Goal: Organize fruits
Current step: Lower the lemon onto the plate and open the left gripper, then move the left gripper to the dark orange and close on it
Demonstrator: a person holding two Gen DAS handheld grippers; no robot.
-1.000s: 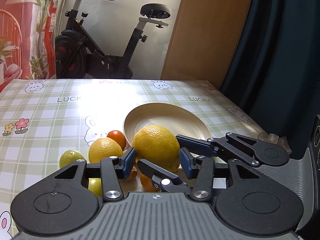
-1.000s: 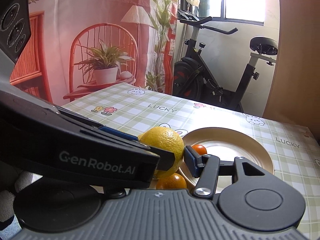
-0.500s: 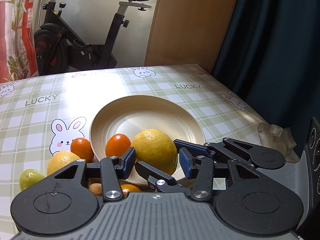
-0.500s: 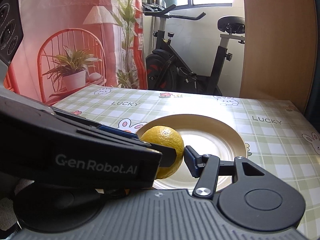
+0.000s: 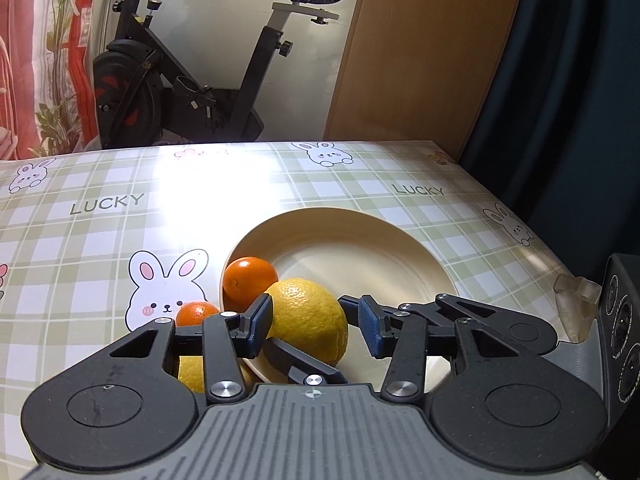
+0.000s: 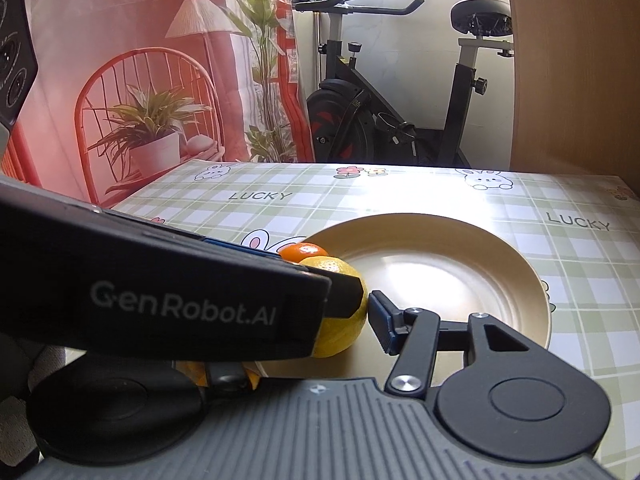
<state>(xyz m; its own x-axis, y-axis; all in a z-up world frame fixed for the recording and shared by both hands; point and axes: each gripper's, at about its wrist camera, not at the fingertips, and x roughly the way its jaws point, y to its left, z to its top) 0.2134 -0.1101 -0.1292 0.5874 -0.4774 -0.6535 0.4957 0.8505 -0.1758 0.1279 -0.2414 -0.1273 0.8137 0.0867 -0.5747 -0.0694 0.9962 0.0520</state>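
Large yellow citrus being set down on the plate

The yellow citrus (image 5: 306,320) sits between the parted pads of the left tool (image 5: 314,325), released, on the near rim of the cream plate (image 5: 360,248); an orange (image 5: 250,282) touches it just ahead-left. The right tool (image 6: 360,312) is seen spread beside it, gripping nothing. A straight withdrawal is judged next, then fetching the small orange (image 5: 196,313) left on the tabletop (image 5: 100,240).

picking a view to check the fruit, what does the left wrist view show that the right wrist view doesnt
Only the left wrist view shows the small orange on the tablecloth beside the plate, and the left gripper with jaws open around the big lemon.

Only the right wrist view shows the painted backdrop and the right gripper.

Both show the plate, the lemon, an orange on the plate's rim and the exercise bike.
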